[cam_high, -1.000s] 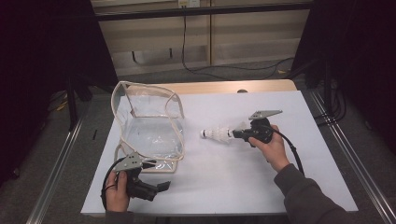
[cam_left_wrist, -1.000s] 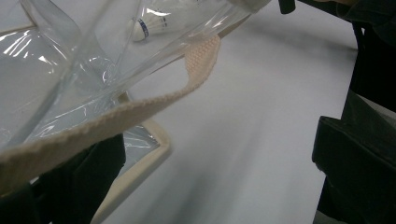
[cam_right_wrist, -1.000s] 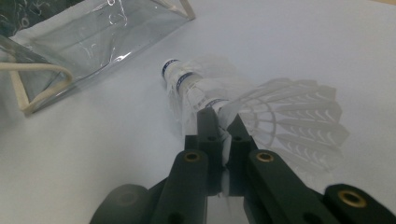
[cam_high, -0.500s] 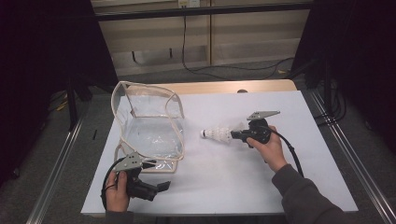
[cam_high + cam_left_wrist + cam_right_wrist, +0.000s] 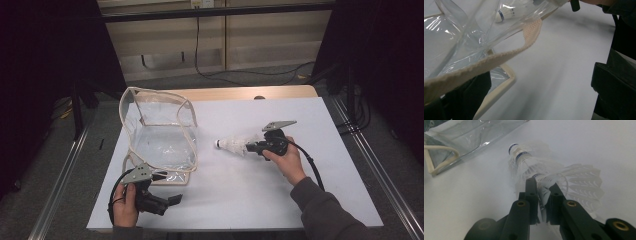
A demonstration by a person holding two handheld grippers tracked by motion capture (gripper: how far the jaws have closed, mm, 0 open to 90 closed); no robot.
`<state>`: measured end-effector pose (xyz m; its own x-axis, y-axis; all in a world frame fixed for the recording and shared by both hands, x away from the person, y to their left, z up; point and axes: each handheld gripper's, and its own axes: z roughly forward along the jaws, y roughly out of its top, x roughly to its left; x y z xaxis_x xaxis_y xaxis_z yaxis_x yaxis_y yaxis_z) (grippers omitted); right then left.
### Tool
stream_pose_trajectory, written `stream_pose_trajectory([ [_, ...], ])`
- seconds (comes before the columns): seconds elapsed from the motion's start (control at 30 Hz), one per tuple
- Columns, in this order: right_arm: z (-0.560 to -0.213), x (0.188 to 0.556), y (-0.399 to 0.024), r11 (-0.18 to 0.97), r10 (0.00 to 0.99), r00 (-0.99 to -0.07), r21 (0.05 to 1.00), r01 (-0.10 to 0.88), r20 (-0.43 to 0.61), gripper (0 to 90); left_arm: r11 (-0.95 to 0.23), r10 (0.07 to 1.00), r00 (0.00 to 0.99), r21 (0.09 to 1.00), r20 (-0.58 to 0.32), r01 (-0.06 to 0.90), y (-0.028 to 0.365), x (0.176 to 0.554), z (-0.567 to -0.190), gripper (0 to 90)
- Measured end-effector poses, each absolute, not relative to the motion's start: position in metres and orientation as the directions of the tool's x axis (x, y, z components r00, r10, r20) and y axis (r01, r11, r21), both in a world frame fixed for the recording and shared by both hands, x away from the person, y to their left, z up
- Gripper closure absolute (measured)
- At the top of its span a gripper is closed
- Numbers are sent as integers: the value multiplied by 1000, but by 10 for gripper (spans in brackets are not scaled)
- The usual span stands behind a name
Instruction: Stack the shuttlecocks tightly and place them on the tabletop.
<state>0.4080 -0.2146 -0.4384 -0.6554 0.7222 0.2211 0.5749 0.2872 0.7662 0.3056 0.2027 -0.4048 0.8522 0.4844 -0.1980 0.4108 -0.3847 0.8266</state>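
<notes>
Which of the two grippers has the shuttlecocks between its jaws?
The right gripper: feathers of the stacked shuttlecocks sit between its jaws. The left gripper is at the clear bag.

The shuttlecocks (image 5: 541,167) are white, feathers and cork alike, each cork ringed by a dark blue band. The clear plastic bag (image 5: 160,135) is colourless and see-through, edged with cream woven trim (image 5: 499,56), and its handle is the same cream. The table cover (image 5: 240,200) is plain white without any pattern; a strip of light wood tabletop (image 5: 240,93) shows beyond it. Both the right gripper (image 5: 541,195) and the left gripper (image 5: 165,202) are black, each topped with a grey plate, and brass-coloured screws, it seems, sit in the right one's jaws. The person's sleeve (image 5: 330,215) is dark grey.
</notes>
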Motion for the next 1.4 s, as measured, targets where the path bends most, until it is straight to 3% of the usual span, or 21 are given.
stream_pose_trajectory([
  [0.47, -441, 401, -225, 318, 739, -644, 741, 591, 197, 672, -387, 486, 852, 826, -197, 411, 202, 305, -405, 28],
  [0.77, -439, 396, -230, 349, 736, -653, 729, 589, 175, 657, -385, 486, 852, 827, -197, 410, 202, 305, -404, 28],
  [0.87, -440, 394, -229, 370, 733, -660, 717, 591, 166, 673, -385, 486, 851, 827, -196, 410, 202, 305, -404, 28],
  [1.13, -442, 395, -226, 380, 708, -682, 715, 587, 183, 879, -383, 486, 851, 828, -196, 410, 202, 305, -404, 28],
  [1.4, -440, 397, -225, 371, 697, -694, 736, 566, 183, 899, -387, 486, 852, 827, -194, 409, 202, 305, -404, 28],
])
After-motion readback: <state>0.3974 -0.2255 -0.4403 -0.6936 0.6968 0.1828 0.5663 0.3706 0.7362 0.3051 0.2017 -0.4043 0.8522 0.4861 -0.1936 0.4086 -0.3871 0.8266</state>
